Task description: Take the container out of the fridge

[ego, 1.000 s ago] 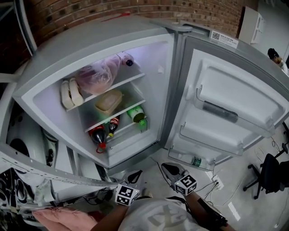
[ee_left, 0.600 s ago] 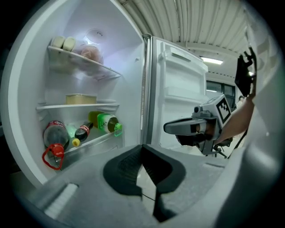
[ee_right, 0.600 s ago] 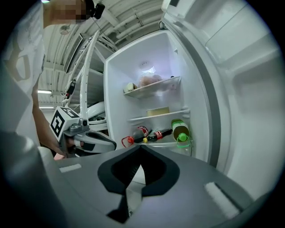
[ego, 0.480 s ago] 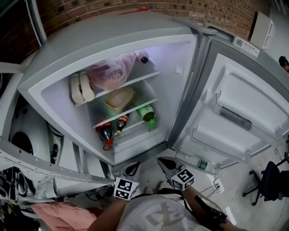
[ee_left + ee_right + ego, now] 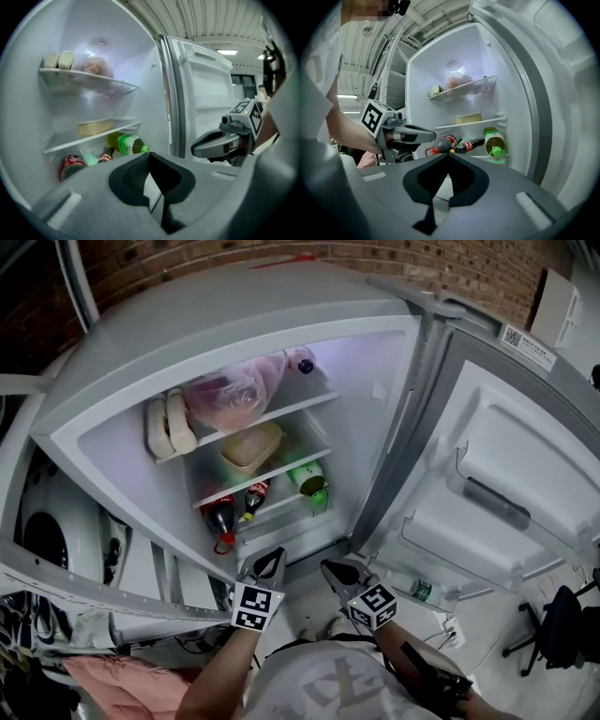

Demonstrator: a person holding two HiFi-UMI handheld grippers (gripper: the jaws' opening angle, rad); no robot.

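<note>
A shallow tan container [image 5: 249, 447] with a clear lid lies on the middle shelf of the open fridge; it also shows as the container [image 5: 95, 126] and the container [image 5: 468, 118] in the gripper views. My left gripper [image 5: 269, 559] hangs below the fridge's front edge, jaws shut and empty. My right gripper [image 5: 336, 569] is beside it, a little to the right, also shut with nothing held. Both are well short of the shelves.
The top shelf holds a pink bag [image 5: 232, 395] and two pale rolls [image 5: 169, 424]. Cola bottles [image 5: 234, 509] and a green bottle [image 5: 307, 477] lie on the bottom shelf. The fridge door [image 5: 506, 456] stands open at the right, a bottle [image 5: 415, 590] in its lower rack.
The view has shifted closer to the fridge. Both grippers have risen toward its lower front edge, still shut.
</note>
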